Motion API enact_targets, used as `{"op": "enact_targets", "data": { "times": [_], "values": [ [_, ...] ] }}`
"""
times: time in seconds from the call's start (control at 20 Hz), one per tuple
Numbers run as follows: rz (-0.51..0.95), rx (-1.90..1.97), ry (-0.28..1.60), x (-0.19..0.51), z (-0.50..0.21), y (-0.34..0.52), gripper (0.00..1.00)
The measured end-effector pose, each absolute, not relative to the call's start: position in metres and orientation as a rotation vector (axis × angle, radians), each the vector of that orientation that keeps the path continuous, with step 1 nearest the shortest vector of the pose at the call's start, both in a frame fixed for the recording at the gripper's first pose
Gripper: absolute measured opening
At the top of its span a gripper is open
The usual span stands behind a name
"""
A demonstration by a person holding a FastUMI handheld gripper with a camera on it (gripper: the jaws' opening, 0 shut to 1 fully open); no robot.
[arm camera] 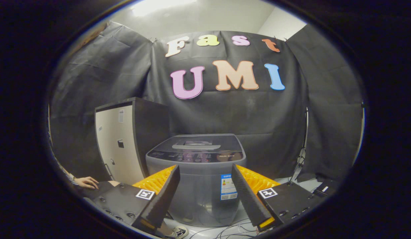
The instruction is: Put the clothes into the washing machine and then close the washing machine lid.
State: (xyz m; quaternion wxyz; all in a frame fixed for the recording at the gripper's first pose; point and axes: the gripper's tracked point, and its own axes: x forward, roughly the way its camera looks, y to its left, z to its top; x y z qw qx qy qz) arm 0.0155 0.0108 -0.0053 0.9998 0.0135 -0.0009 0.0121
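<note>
A grey top-loading washing machine [198,172] stands on the floor straight ahead, beyond my fingers. Its dark lid [196,143] lies flat and closed on top, with a control strip along the front edge. My gripper [205,171] is open, fingers spread wide, with nothing between them but the machine's front seen farther off. The gripper is held back from the machine, at about the height of its top.
A tall cabinet [125,142] with a pale door stands left of the machine. A person's hand [87,182] rests low by the left finger, and a shoe [178,231] shows on the floor below. Cables [232,229] trail on the pale floor; a stand [303,149] rises at the right.
</note>
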Motion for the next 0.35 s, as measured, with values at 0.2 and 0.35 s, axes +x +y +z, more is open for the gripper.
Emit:
{"op": "enact_targets", "data": {
  "times": [0.2, 0.35],
  "values": [
    [0.024, 0.030, -0.002, 0.0160, -0.0051, 0.0106, 0.98],
    [0.024, 0.032, -0.002, 0.0161, -0.0050, 0.0099, 0.98]
  ]
}}
